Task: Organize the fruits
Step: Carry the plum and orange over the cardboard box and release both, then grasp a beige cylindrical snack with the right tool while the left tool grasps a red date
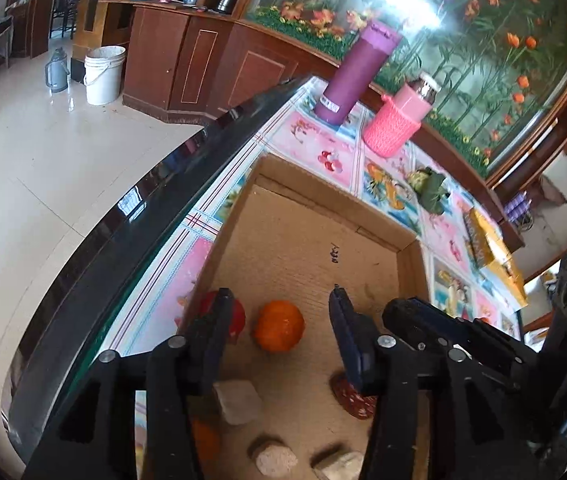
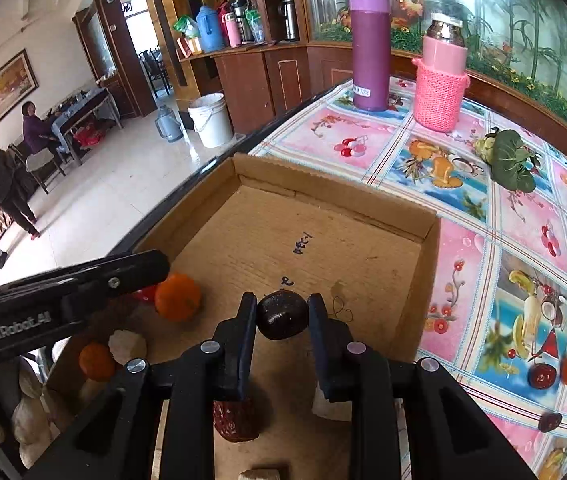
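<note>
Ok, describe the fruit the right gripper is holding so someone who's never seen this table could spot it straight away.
Find the shallow cardboard box on the flowery tablecloth. Over its middle, the right gripper pinches a small round fruit between its two black fingers. It is glossy and nearly black, unlike the bright orange lying to its left, and it is the only fruit held by a gripper.

1 purple flask (image 2: 369, 48) beside 1 pink knit-sleeved bottle (image 2: 439, 76) on the patterned tablecloth (image 2: 463, 216), white bucket (image 2: 210, 119) on the floor
</note>
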Motion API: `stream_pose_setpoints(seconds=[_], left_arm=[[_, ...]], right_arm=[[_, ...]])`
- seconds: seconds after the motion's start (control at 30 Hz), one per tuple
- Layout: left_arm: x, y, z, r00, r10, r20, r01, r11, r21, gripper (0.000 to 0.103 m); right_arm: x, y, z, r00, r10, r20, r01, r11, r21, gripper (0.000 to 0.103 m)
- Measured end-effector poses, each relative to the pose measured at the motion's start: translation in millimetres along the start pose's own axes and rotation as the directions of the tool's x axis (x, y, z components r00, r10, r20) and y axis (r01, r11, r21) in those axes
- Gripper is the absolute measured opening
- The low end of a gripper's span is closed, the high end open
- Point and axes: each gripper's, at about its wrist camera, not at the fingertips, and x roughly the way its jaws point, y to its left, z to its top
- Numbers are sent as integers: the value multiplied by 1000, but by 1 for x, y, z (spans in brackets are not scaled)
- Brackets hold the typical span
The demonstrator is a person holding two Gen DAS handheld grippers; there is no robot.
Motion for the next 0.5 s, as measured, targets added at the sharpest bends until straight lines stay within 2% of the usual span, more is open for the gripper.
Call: stream_pose_setpoints(seconds=[0.03, 0.13, 0.2, 0.37, 0.43, 0.5], left_arm=[[-6, 0, -3, 1000, -19, 7, 19, 1000, -20, 53], [-25, -7, -15, 998, -34, 47, 35, 999, -33, 62], [-38, -16, -24, 995, -44, 84, 46, 998, -31, 72], [-63, -47, -45, 980, -139, 146, 136, 990, 26, 73], [-71, -69, -53, 975, -155, 157, 142, 986, 89, 73], [-72, -86, -60, 973, -165, 158, 145, 981, 133, 73]], right_arm=[[-6, -2, 0, 1000, 3, 11, -3, 1000, 11, 34], [-28, -15, -3, 999, -14, 48, 12, 999, 45, 57], [-44, -28, -7, 997, -44, 64, 39, 997, 73, 60], [-90, -81, -22, 985, -168, 36, 161, 975, 151, 75], [-114, -107, -28, 970, -241, 22, 235, 959, 159, 80], [-143, -125, -34, 934, -356, 27, 347, 924, 159, 93]])
